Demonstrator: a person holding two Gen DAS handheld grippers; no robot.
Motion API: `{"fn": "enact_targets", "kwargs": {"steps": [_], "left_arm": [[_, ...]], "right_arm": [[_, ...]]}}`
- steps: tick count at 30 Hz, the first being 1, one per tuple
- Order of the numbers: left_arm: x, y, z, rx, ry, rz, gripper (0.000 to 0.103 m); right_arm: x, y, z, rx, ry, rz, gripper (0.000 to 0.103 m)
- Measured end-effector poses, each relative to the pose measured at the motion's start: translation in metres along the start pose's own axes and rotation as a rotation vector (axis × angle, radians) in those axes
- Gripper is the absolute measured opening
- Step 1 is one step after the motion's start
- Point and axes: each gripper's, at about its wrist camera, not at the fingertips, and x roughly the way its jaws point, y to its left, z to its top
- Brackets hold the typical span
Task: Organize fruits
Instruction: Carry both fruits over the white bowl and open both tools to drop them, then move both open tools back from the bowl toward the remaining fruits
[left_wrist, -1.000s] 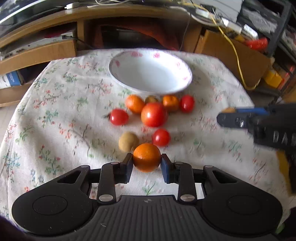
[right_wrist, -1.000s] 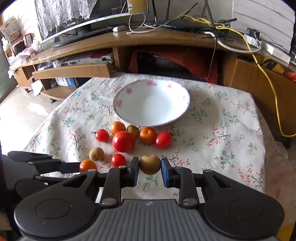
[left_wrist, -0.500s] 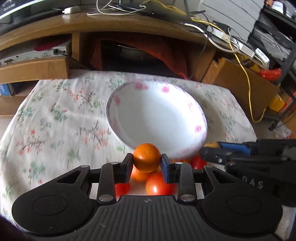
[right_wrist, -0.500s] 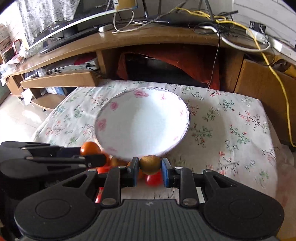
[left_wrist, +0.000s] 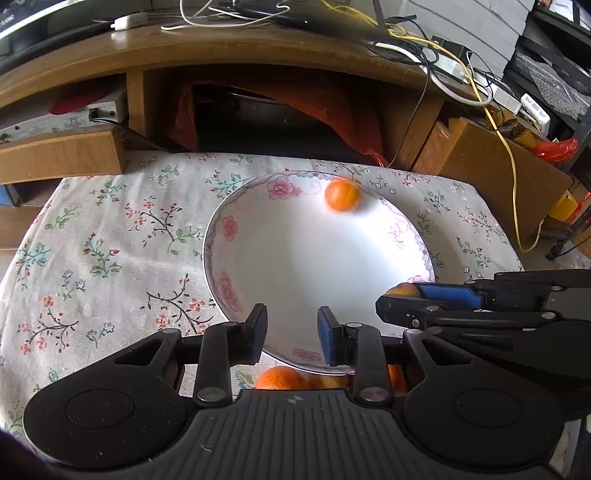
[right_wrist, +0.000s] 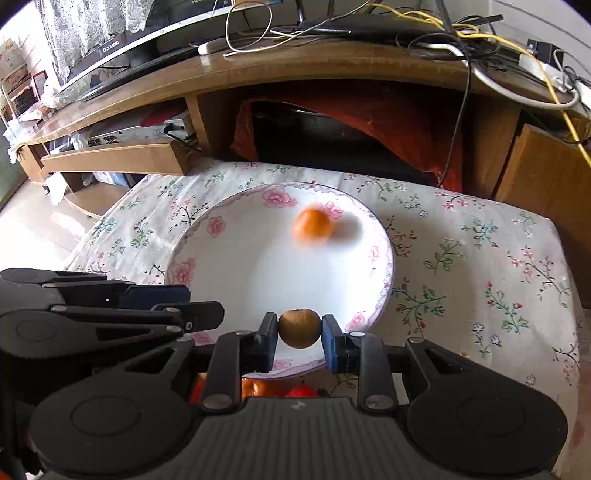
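We have one fruit in the bowl (left_wrist: 221, 266) so far: the orange (left_wrist: 342, 194) lies near the far rim, blurred in both views, so we judge it is rolling and has not settled. Our left gripper (left_wrist: 291, 334) hangs over the near edge of the bowl with its jaws apart and nothing between them. Our right gripper (right_wrist: 299, 332) is clamped on a small brown fruit (right_wrist: 299, 328) and holds it above the near part of the bowl, not yet let go. In the left view, the right gripper reaches in from the right side with that fruit just showing at its tip.

Most of the work is left, we think. Under the gripper bodies, on the flowered tablecloth (right_wrist: 480, 258) just in front of the bowl, we can see parts of several fruits, orange (left_wrist: 282, 378) and red (right_wrist: 303, 391) ones, but too little shows to count them.

Half a second ago the orange sat pinched in the left gripper at the near rim, and the bowl was empty; now the jaws have opened and the orange has travelled across to the far side. The right gripper has moved forward with its brown fruit, from the near rim to over the bowl's inside.
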Motion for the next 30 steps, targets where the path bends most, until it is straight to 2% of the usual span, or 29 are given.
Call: {"fn": "enact_targets", "kwargs": {"steps": [4, 18, 30], "left_arm": [[-0.003, 0.003, 0.003, -0.022, -0.007, -0.006, 0.043], [-0.018, 0.007, 0.003, -0.045, -0.030, -0.011, 0.049], [-0.044, 0.005, -0.013, -0.011, -0.045, -0.006, 0.054]], "right_arm": [[-0.001, -0.003, 0.002, 0.023, -0.013, 0.018, 0.027], [-0.018, -0.011, 0.005, 0.095, -0.055, 0.037, 0.027], [-0.044, 0.006, -0.010, 0.061, -0.060, 0.032, 0.027]]}}
